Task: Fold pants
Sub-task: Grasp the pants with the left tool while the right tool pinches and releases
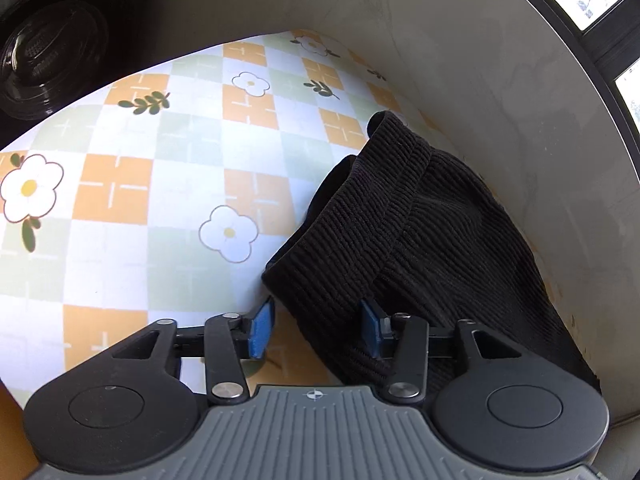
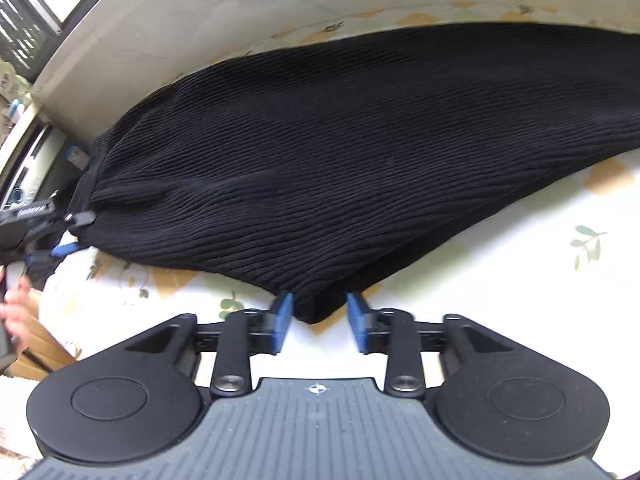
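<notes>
Black ribbed pants (image 1: pixel 400 240) lie on the flowered check tablecloth (image 1: pixel 160 200), close to the wall. In the left wrist view my left gripper (image 1: pixel 316 328) stands open at the waistband end; the cloth's edge reaches in between the blue pads (image 1: pixel 262 326), and the right pad sits over the fabric. In the right wrist view the pants (image 2: pixel 360 152) stretch across the table, and a folded corner pokes between the blue pads (image 2: pixel 282 320) of my right gripper (image 2: pixel 320 320), which is open with a gap on each side. The left gripper (image 2: pixel 60 240) shows at the pants' far left end.
A pale wall (image 1: pixel 480 80) runs right behind the pants, with a window (image 1: pixel 600 0) beyond it. A dark washing machine door (image 1: pixel 40 52) stands past the table's far left edge. A person's hand (image 2: pixel 16 304) holds the left gripper beside a brown box (image 2: pixel 40 344).
</notes>
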